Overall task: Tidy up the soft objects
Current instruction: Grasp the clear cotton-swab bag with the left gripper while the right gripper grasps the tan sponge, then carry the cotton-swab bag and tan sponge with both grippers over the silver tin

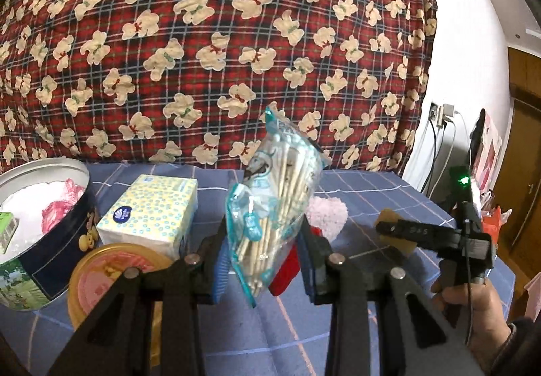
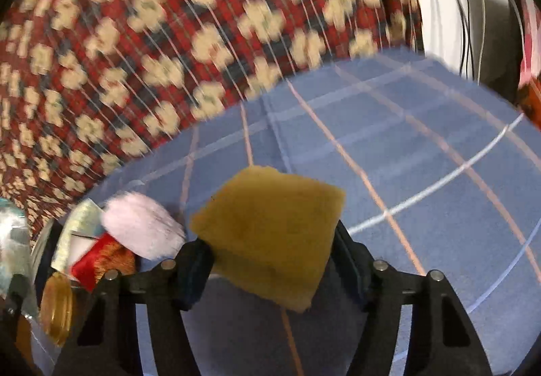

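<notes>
In the left wrist view, the left gripper point(image 1: 262, 252) fills the lower centre of the frame, its jaws pinching a clear plastic bag of wooden-stemmed cotton swabs with teal printing point(image 1: 274, 203), which stands tilted up and to the right above the blue checked cloth surface point(image 1: 365, 186). At the left edge sits a round open tin with a dark blue wall point(image 1: 62, 241), holding white and pink soft items; just beside it to the right is a yellow-and-white dotted tissue pack point(image 1: 152, 210), and in front of both lies a round gold-rimmed lid with a pink face point(image 1: 111, 274). Behind the bag, slightly right of centre, a fluffy pale pink pom-pom point(image 1: 329, 215) rests on the cloth, with something red beside it, partly hidden by the gripper. A red plaid fabric printed with cream bears point(image 1: 216, 38) covers the upper part of the frame. At the right, the right gripper point(image 1: 394, 230) is seen from the side, held by a hand point(image 1: 473, 318). The right wrist view is blurred, but there the jaws appear to be pinching a flat square mustard-yellow sponge point(image 2: 270, 241) at lower centre, raised above the blue cloth. The pom-pom shows at lower left of that frame, next to red and white items I cannot identify.
</notes>
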The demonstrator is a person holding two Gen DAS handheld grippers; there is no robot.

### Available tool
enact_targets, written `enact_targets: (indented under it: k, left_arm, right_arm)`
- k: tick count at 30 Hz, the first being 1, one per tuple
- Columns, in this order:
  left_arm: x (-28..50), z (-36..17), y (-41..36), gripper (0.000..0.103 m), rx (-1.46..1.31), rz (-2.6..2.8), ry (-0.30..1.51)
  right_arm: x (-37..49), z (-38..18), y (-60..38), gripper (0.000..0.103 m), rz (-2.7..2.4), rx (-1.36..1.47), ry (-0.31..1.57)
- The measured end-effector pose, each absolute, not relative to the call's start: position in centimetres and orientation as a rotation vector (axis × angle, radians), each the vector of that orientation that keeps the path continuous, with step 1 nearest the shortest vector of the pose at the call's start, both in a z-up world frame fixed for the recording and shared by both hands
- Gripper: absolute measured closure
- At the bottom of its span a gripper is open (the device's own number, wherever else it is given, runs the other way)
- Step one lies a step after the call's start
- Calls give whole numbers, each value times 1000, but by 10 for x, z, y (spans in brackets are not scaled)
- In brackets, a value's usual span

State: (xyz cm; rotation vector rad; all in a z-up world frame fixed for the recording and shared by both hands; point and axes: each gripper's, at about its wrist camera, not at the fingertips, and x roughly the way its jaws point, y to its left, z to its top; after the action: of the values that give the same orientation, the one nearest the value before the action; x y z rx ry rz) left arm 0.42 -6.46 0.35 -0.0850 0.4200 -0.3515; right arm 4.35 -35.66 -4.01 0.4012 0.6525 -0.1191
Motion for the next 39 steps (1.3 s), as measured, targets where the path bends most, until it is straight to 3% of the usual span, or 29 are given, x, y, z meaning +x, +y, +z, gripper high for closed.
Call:
enact_targets:
  k: [12, 39]
  left_arm:
    - [-5, 9, -39, 69, -60, -302, 368]
    - [-13, 2, 30, 69, -34, -135, 330]
  right_arm:
    - [-19, 10, -261, 36, -122, 69, 276]
    - [-47, 10, -151, 35, -36, 73, 198]
